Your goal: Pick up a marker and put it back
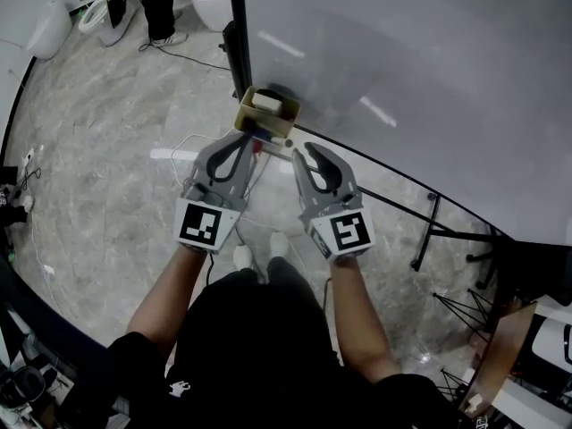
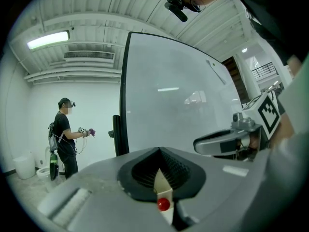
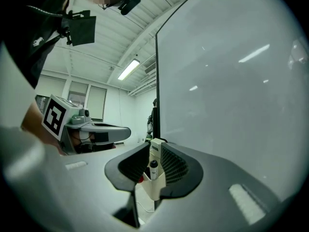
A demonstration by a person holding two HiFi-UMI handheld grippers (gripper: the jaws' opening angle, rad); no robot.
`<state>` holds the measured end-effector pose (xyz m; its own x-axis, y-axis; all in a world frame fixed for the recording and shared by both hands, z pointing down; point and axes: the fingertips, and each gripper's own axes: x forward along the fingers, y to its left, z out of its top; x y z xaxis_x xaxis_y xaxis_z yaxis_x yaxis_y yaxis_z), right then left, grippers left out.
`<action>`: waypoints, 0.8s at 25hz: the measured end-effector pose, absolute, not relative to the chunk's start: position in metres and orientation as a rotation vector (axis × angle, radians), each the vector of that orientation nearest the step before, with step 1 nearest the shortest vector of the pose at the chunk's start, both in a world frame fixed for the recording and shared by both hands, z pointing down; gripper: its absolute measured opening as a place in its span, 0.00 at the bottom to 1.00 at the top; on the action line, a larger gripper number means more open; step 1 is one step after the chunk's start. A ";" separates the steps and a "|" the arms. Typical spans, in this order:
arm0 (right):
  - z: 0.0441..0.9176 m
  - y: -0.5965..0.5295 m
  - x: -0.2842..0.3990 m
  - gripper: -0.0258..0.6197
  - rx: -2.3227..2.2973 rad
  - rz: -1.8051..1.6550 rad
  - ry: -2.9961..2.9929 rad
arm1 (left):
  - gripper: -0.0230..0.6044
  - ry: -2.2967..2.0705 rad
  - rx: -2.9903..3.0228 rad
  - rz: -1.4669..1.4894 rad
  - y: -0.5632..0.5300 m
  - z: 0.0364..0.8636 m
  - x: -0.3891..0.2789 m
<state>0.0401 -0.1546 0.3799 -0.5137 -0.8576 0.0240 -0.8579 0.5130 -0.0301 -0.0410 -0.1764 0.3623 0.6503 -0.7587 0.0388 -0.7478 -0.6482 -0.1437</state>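
A cream marker holder [image 1: 266, 113] hangs at the lower edge of the whiteboard [image 1: 402, 61], with a white eraser on top. My left gripper [image 1: 251, 139] reaches just below it, its jaws drawn together on a red marker [image 1: 258, 150]. In the left gripper view the marker's red end [image 2: 164, 204] sits low in the narrow slit between the pads. My right gripper [image 1: 308, 155] stands open beside it, nothing between its fingers. Through its gap I see the holder [image 3: 155, 190] with a black-capped marker [image 3: 153, 168] upright inside and the red marker [image 3: 143, 179] at its left.
The whiteboard's black frame post [image 2: 121, 129] and stand legs [image 1: 429, 231] are close by. Cables lie on the marble floor [image 1: 98, 150]. Another person [image 2: 65, 139] stands far back on the left. The wearer's own legs and shoes [image 1: 259, 257] are below the grippers.
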 end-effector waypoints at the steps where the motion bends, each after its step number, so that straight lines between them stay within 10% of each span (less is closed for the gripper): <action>1: 0.378 -0.153 0.041 0.16 1.553 0.055 -2.724 | 0.04 1.253 -2.748 -0.139 -0.175 0.361 -0.040; 20: 0.344 -0.110 0.045 0.05 1.633 -0.032 -2.697 | 0.04 1.200 -2.726 -0.071 -0.143 0.333 -0.047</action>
